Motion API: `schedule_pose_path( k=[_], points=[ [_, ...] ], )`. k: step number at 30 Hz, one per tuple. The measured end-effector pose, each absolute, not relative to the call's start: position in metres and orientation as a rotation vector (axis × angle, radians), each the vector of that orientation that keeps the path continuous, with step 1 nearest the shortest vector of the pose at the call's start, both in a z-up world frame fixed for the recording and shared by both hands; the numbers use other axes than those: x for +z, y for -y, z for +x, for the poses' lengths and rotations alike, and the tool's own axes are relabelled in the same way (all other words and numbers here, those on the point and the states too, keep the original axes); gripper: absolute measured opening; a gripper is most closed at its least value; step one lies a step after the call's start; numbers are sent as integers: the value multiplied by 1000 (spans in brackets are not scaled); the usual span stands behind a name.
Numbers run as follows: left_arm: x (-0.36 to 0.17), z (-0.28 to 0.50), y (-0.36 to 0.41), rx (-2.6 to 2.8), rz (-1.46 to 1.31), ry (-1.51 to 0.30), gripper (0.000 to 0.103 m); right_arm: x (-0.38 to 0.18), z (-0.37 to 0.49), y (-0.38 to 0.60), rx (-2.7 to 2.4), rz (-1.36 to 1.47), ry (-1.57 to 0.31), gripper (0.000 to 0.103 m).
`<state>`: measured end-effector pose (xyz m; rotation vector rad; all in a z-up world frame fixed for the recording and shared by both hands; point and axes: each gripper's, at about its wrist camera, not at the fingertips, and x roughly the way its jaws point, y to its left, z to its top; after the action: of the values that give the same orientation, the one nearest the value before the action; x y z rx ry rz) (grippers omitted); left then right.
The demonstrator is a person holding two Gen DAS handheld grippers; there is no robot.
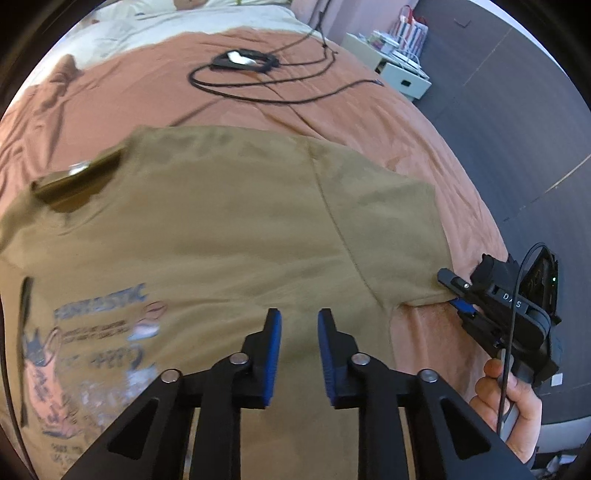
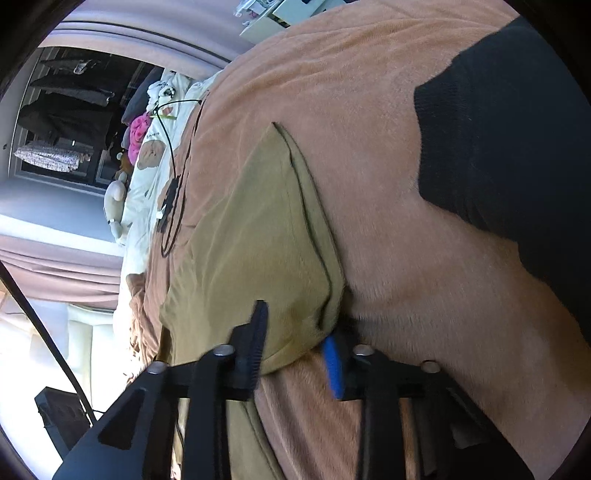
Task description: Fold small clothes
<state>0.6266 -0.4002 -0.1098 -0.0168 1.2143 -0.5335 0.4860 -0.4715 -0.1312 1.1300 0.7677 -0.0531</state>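
Note:
An olive T-shirt (image 1: 221, 221) with a blue print (image 1: 99, 325) lies flat on the rust-brown bedspread (image 1: 147, 99), collar (image 1: 74, 181) to the left. My left gripper (image 1: 299, 321) hovers over the shirt's body. Its blue pads stand a narrow gap apart with nothing pinched. My right gripper (image 1: 456, 293), held by a hand (image 1: 517, 398), sits at the hem of the right sleeve (image 1: 388, 229). In the right wrist view that sleeve (image 2: 258, 229) lies between the right gripper's (image 2: 295, 321) fingers, one above and one below. They are close together but not clamped.
A black cable loop and a small black device (image 1: 243, 61) lie farther up the bed. A black garment (image 2: 498, 129) rests on the bedspread (image 2: 369, 147) beside the sleeve. White bedding (image 1: 184, 18) is at the head, a white drawer unit (image 1: 399, 70) on the dark floor.

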Motion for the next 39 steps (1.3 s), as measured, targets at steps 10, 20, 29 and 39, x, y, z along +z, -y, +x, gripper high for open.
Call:
schedule_pose_path(
  k=[10, 20, 29, 39],
  points=[
    [-132, 633, 441, -645, -67, -1262, 6, -108, 483, 468, 67, 1058, -659, 3],
    [-156, 637, 451, -640, -207, -1384, 1, -106, 483, 459, 138, 1000, -619, 3],
    [-182, 649, 459, -611, -336, -1443, 0, -104, 486, 459, 193, 963, -606, 2],
    [-186, 650, 441, -632, -486, -1478, 0, -109, 489, 452, 276, 964, -596, 2]
  ],
)
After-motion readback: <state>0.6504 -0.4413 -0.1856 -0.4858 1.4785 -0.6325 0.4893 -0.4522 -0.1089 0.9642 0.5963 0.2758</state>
